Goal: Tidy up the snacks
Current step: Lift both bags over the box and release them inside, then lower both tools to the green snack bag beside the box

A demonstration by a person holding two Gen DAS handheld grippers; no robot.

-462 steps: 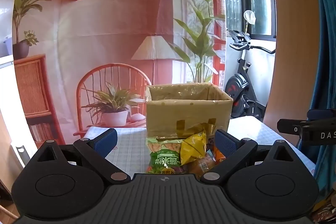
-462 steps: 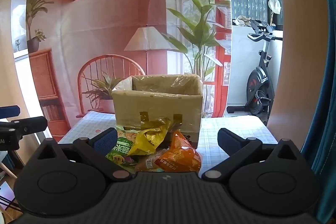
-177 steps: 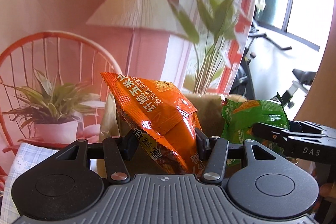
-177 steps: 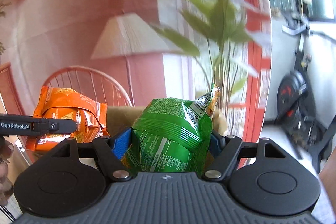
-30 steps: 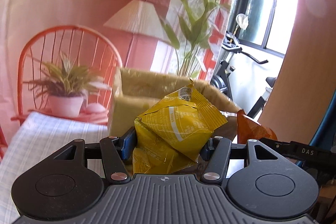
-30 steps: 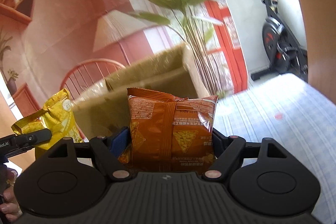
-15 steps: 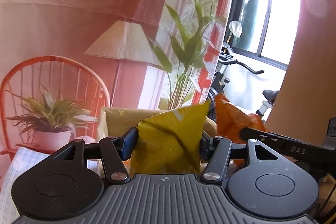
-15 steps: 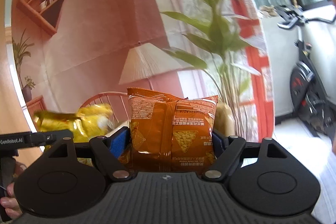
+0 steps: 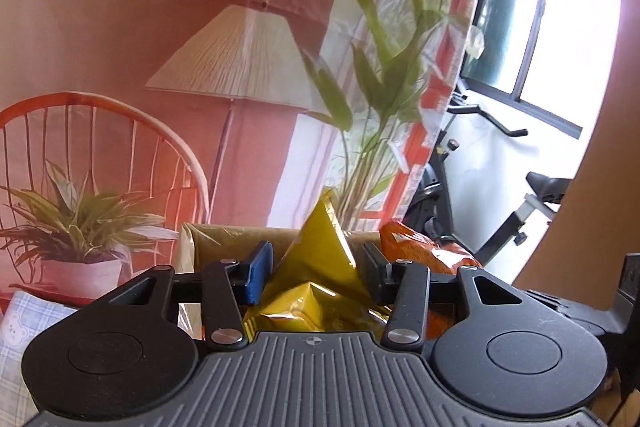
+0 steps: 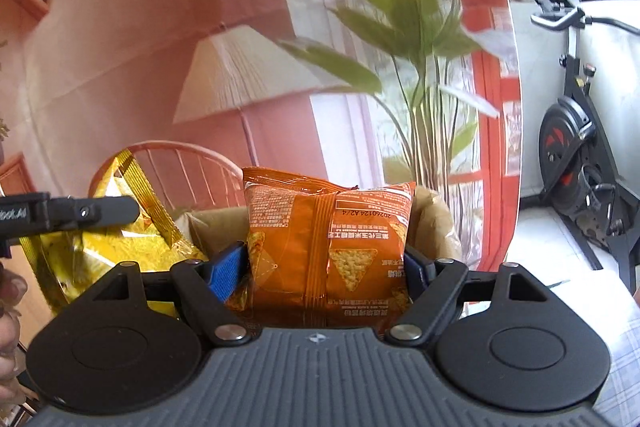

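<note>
Close in on the right, the right gripper (image 10: 326,263) has its jaws set fairly wide and pressed on both sides of the orange chip bag (image 10: 326,247), which stands upright, long axis vertical, print upside down, crimped seal on top. Over on the left, the left gripper (image 9: 316,269) carries the yellow snack bag (image 9: 316,267); its jaws are closing with the bag between them, and the dark right-hand pad sits against the foil, though I can't tell whether the blue one on the other side is touching. That bag tilts, one pointed corner aimed up and slightly right, its bulk sagging below the jaws. Just beyond both bags sits the open cardboard box (image 10: 434,223), its rim showing right behind the orange bag and beyond the yellow one too. A corner of the checked cloth on the desk (image 9: 16,331) peeks in at lower left. By my read, this is the delivery step: both snacks are up over the box mouth, not yet dropped. The next move calls for lowering each bag past the rim and opening the jaws, keeping the two grippers from crowding each other.
</note>
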